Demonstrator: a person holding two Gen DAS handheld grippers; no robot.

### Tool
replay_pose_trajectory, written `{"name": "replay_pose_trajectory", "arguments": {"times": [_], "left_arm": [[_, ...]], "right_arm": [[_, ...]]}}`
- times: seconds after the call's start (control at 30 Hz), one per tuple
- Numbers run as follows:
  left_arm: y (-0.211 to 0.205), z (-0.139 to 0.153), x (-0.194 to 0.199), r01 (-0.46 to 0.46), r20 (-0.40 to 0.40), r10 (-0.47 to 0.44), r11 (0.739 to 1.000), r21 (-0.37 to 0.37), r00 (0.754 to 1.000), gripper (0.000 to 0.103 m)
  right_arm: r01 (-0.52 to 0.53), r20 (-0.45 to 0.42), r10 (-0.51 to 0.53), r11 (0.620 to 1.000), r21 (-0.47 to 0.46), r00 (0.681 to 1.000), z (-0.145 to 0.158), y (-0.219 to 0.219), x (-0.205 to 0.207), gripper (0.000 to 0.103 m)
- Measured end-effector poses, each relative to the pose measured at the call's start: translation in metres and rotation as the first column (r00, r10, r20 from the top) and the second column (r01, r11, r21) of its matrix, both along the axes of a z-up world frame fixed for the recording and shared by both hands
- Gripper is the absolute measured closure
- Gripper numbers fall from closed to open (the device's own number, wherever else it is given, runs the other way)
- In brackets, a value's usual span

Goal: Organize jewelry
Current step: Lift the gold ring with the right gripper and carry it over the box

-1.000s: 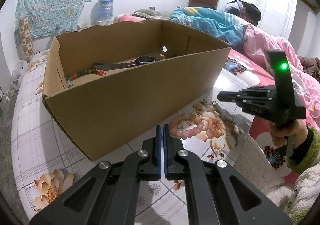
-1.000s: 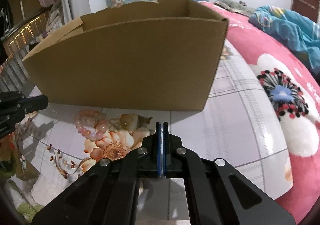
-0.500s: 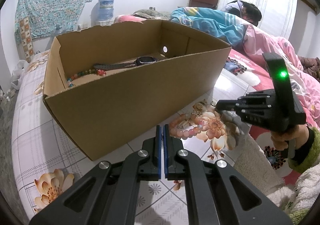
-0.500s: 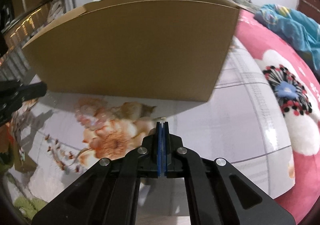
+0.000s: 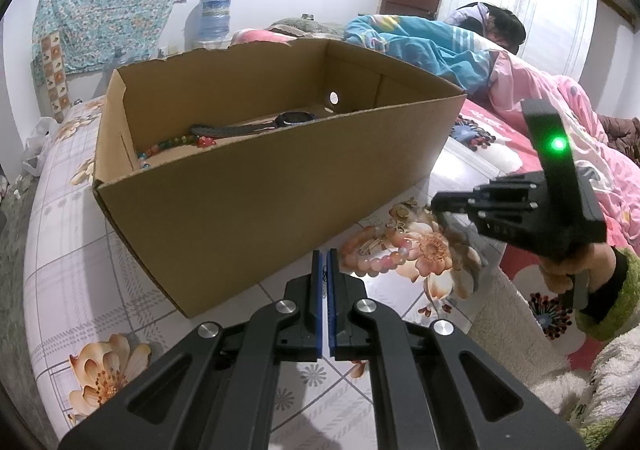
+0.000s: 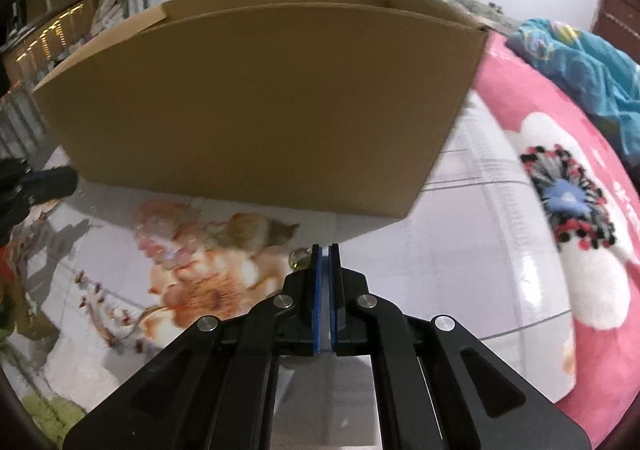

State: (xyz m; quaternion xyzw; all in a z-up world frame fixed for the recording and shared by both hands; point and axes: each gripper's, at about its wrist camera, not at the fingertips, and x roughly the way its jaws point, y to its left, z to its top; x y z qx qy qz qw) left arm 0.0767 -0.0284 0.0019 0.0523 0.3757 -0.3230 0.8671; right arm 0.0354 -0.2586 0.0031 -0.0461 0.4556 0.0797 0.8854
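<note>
In the cardboard box point(image 5: 256, 210) already a beaded bracelet point(image 5: 168, 144) and a watch point(image 5: 280, 121), pink bead bracelet point(image 5: 374, 256) waiting on the bed beside, left gripper point(image 5: 324, 256) and right gripper point(image 6: 325, 250) clenched empty, probably next opening fingers over it.

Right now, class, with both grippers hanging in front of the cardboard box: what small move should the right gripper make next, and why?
Probably open the right gripper and lower it over the small ring beside its tips. Its jaws are practically shut with nothing between them, while a watch and beads already lie in the box.
</note>
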Motion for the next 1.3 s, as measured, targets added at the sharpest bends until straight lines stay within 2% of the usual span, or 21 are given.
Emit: {"name": "replay_pose_trajectory", "arguments": {"times": [0.17, 0.23, 0.37, 0.5, 0.63, 0.67, 0.73, 1.03, 1.2, 1.3], "left_arm": [[0.001, -0.001, 0.001, -0.006, -0.003, 0.006, 1.000, -0.004, 1.000, 0.102], [0.001, -0.001, 0.001, -0.004, -0.001, 0.004, 1.000, -0.002, 1.000, 0.102], [0.002, -0.001, 0.001, -0.003, -0.001, 0.003, 1.000, -0.004, 1.000, 0.102], [0.003, 0.000, 0.001, -0.004, -0.004, 0.004, 1.000, -0.003, 1.000, 0.102], [0.003, -0.001, 0.000, -0.006, -0.008, 0.006, 1.000, -0.004, 1.000, 0.102], [0.003, -0.001, 0.001, -0.006, -0.009, 0.006, 1.000, -0.003, 1.000, 0.102], [0.003, -0.001, 0.001, -0.006, -0.010, 0.006, 1.000, -0.003, 1.000, 0.102], [0.002, 0.000, -0.001, -0.009, 0.001, 0.009, 1.000, -0.001, 1.000, 0.102], [0.002, 0.008, -0.007, -0.004, 0.018, 0.004, 1.000, -0.004, 1.000, 0.102], [0.004, 0.022, -0.015, 0.009, 0.034, -0.008, 1.000, -0.026, 0.999, 0.102]], "right_arm": [[-0.027, 0.001, 0.027, 0.999, 0.033, 1.000, 0.005, 0.011, -0.012, 0.097], [-0.030, 0.005, 0.030, 0.999, 0.043, 1.000, 0.008, 0.007, -0.011, 0.080], [-0.100, 0.011, 0.100, 0.994, 0.038, 0.995, 0.011, 0.003, -0.005, 0.073], [-0.158, -0.016, 0.158, 0.987, -0.001, 0.987, 0.005, 0.008, 0.005, 0.073], [-0.175, -0.027, 0.175, 0.985, 0.000, 0.984, 0.002, 0.010, 0.012, 0.076], [-0.175, -0.025, 0.175, 0.985, 0.000, 0.984, 0.002, 0.010, 0.013, 0.078], [-0.173, -0.023, 0.173, 0.985, -0.003, 0.985, 0.003, 0.023, 0.026, 0.093], [-0.124, -0.005, 0.125, 0.991, 0.047, 0.992, 0.002, 0.022, 0.028, 0.093], [-0.102, 0.037, 0.100, 0.993, 0.062, 0.994, 0.023, 0.008, 0.013, 0.093], [-0.094, 0.085, 0.087, 0.993, 0.076, 0.993, 0.041, 0.007, 0.003, 0.093]]}}
